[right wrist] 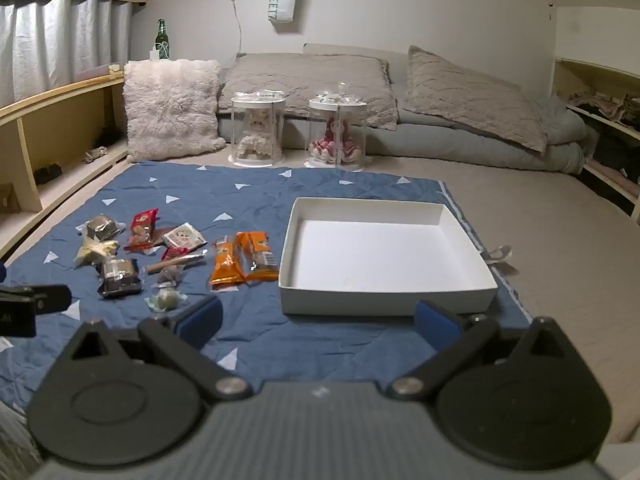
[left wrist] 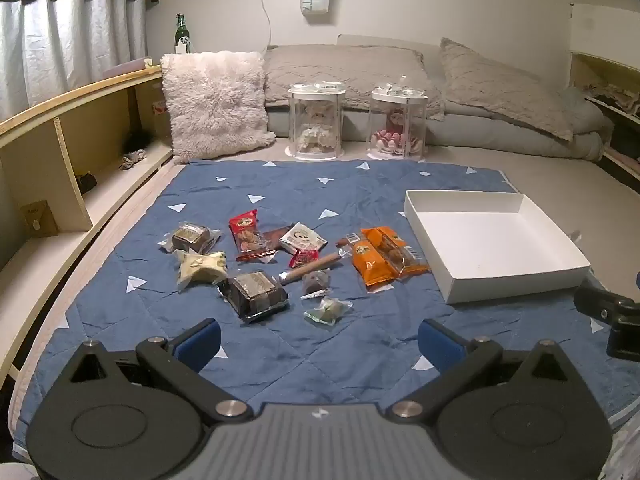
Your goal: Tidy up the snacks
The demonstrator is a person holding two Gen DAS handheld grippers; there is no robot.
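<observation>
Several wrapped snacks lie scattered on a blue quilted mat (left wrist: 320, 184): two orange packets (left wrist: 386, 255), a red packet (left wrist: 246, 230), two dark cake packs (left wrist: 258, 290), a pale pastry (left wrist: 202, 266), a brown stick (left wrist: 314, 269) and a small green sweet (left wrist: 328, 311). An empty white box (left wrist: 496, 240) sits to their right. My left gripper (left wrist: 319, 338) hovers open above the mat, nearer than the snacks. In the right wrist view my right gripper (right wrist: 318, 320) is open in front of the white box (right wrist: 384, 256), with the orange packets (right wrist: 244, 258) to its left.
Two clear cases with dolls (left wrist: 316, 120) (left wrist: 398, 124) stand behind the mat, in front of grey pillows (left wrist: 344, 72). A fluffy cushion (left wrist: 216, 100) leans at the back left. Wooden shelves (left wrist: 72, 128) run along the left; a green bottle (left wrist: 181, 34) stands on them.
</observation>
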